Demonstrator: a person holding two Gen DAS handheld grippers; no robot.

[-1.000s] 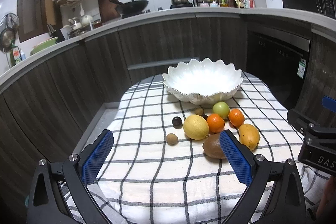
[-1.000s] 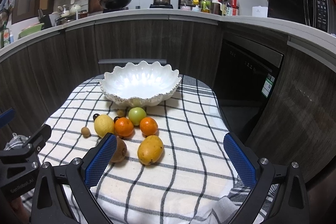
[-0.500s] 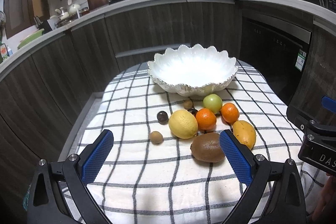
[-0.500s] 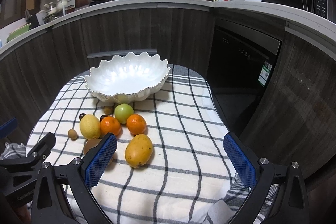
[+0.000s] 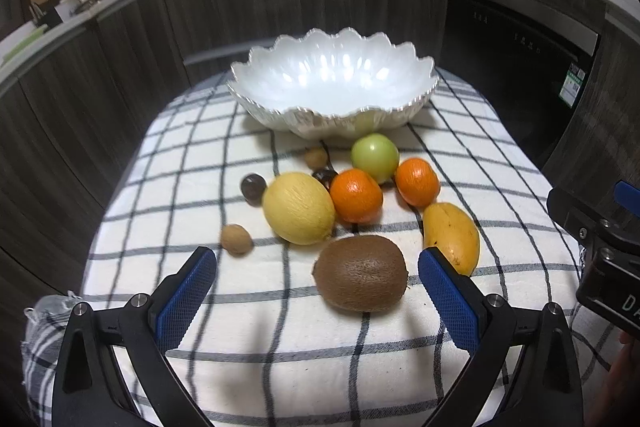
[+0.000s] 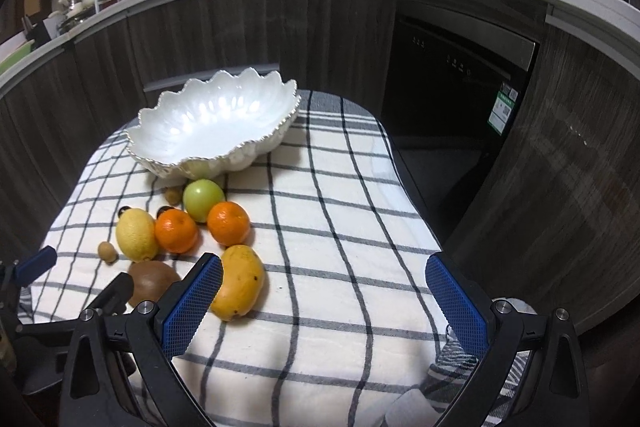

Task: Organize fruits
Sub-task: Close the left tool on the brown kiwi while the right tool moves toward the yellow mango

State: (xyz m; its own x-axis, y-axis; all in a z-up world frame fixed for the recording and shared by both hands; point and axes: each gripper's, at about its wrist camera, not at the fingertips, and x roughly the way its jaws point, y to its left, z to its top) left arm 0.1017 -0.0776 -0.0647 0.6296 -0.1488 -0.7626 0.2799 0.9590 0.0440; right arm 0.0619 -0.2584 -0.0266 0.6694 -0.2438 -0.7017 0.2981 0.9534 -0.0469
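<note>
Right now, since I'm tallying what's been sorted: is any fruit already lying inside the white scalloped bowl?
No, the white scalloped bowl shows only its bare glossy inside, while the fruits lie on the checked cloth before it.

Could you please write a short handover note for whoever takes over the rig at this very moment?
Left gripper: open, holding nothing, jaws flanking the kiwi without contact.
Right gripper: open, holding nothing, above the checked cloth beside the mango.
Bowl: holds no fruit.
On the cloth in front of it: lemon, two oranges, green fruit, several small brown fruits.
Done: nothing placed.
Left: move every fruit into the bowl, probably kiwi first.
</note>
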